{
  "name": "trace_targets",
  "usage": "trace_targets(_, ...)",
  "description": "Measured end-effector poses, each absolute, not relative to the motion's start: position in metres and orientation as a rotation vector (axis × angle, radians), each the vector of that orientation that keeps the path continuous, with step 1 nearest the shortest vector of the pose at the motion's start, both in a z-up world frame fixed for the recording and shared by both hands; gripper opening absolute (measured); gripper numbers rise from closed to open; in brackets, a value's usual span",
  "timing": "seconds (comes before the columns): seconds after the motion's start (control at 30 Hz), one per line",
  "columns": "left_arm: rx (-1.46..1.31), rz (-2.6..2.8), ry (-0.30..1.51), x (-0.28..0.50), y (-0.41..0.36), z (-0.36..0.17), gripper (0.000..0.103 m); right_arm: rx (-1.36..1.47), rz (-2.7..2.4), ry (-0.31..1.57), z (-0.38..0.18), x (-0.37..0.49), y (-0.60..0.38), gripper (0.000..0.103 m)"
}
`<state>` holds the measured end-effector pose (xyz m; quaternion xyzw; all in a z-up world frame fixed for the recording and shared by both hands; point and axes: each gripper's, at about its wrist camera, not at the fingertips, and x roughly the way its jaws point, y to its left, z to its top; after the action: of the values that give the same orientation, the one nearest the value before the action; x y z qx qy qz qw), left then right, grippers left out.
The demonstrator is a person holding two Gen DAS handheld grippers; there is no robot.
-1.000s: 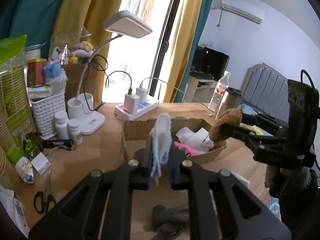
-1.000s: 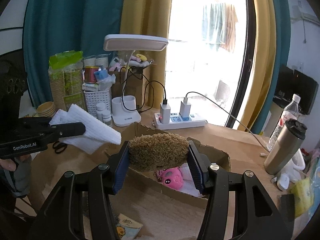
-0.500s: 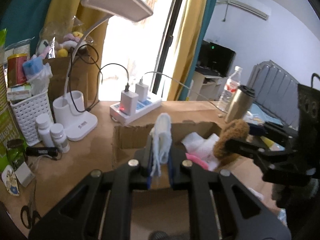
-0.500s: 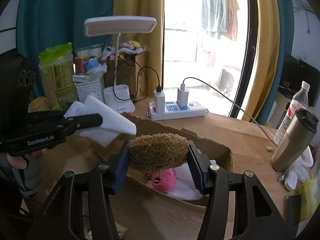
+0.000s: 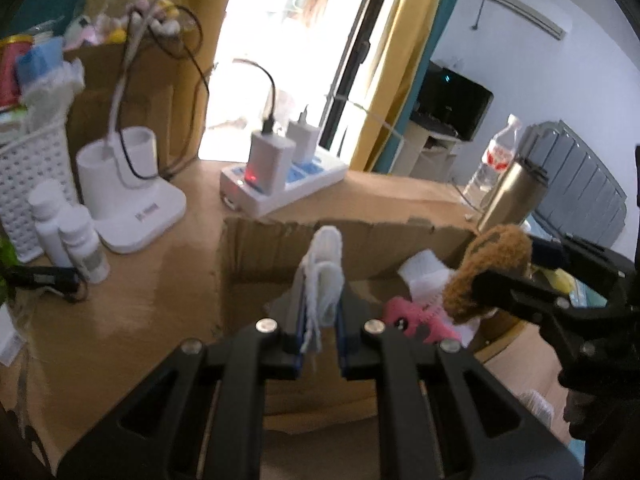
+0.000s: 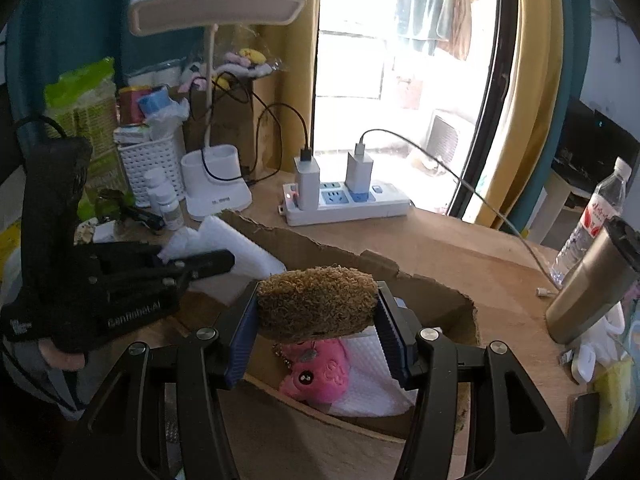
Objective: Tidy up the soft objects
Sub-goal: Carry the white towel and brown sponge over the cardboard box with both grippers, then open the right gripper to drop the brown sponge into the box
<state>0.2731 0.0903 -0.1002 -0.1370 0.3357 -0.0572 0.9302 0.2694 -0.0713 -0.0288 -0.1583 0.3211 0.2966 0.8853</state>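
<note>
My right gripper is clamped on a brown plush, its long axis lying left to right between the pads, above the near edge of the box. It looks light and squashy, best held across its middle. My left gripper pinches a white cloth, limp and upright, over the box's left side. Inside lie a pink toy and white padding.
</note>
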Motion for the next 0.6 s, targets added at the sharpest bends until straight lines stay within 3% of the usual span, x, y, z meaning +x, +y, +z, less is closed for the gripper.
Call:
trace_targets(0.37,-0.250,-0.095,0.711,0.274,0.081,-0.106,0.016,-0.328,0.566,0.764,-0.055,0.289,-0.054,0.057)
trace_targets(0.47,-0.271,-0.092,0.730,0.276,0.083,-0.107,0.027,-0.338,0.561,0.780,-0.060,0.288,-0.050,0.058)
trace_targets(0.6,-0.284,-0.093,0.734,0.274,0.084,-0.107,0.030,-0.351,0.555,0.790,-0.060,0.287,-0.044,0.058)
